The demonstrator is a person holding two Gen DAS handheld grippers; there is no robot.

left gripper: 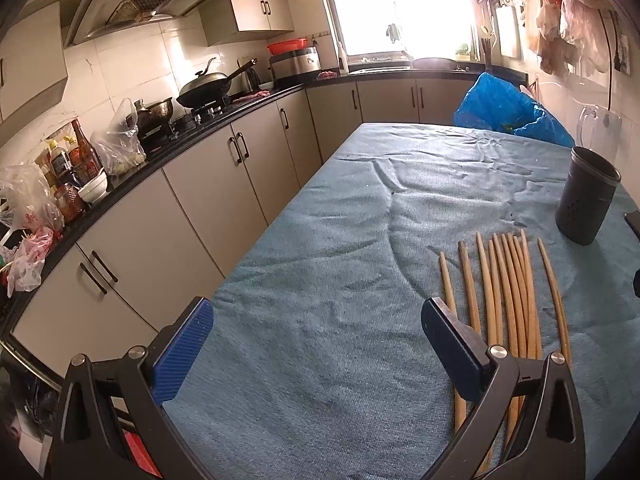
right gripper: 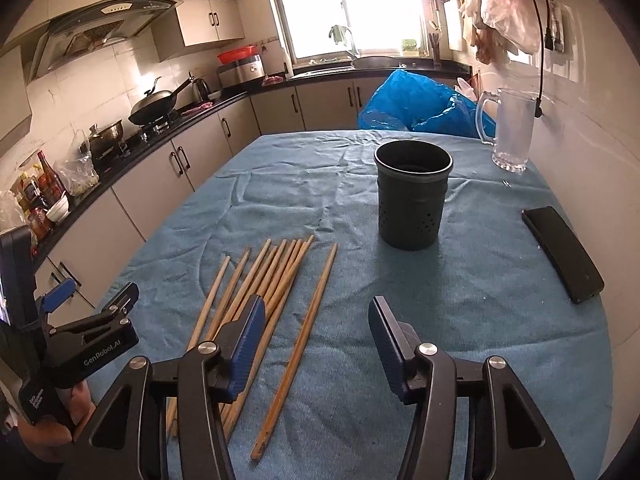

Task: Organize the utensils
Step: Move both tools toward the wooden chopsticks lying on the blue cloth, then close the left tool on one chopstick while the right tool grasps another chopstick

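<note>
Several wooden chopsticks (left gripper: 508, 292) lie side by side on the blue tablecloth (left gripper: 320, 280); in the right wrist view the chopsticks (right gripper: 276, 280) lie left of centre, one (right gripper: 308, 332) a little apart on the right. A dark perforated utensil holder (right gripper: 412, 196) stands upright behind them, and shows at the right in the left wrist view (left gripper: 588, 196). My left gripper (left gripper: 316, 320) is open and empty, left of the chopsticks. My right gripper (right gripper: 316, 320) is open and empty, just above the chopsticks' near ends. The left gripper also shows in the right wrist view (right gripper: 96, 304).
A black phone (right gripper: 564, 252) lies on the cloth at the right. A glass pitcher (right gripper: 512, 132) and a blue plastic bag (right gripper: 420, 104) stand at the table's far end. A kitchen counter (left gripper: 120, 176) with bottles, bags and a wok runs along the left.
</note>
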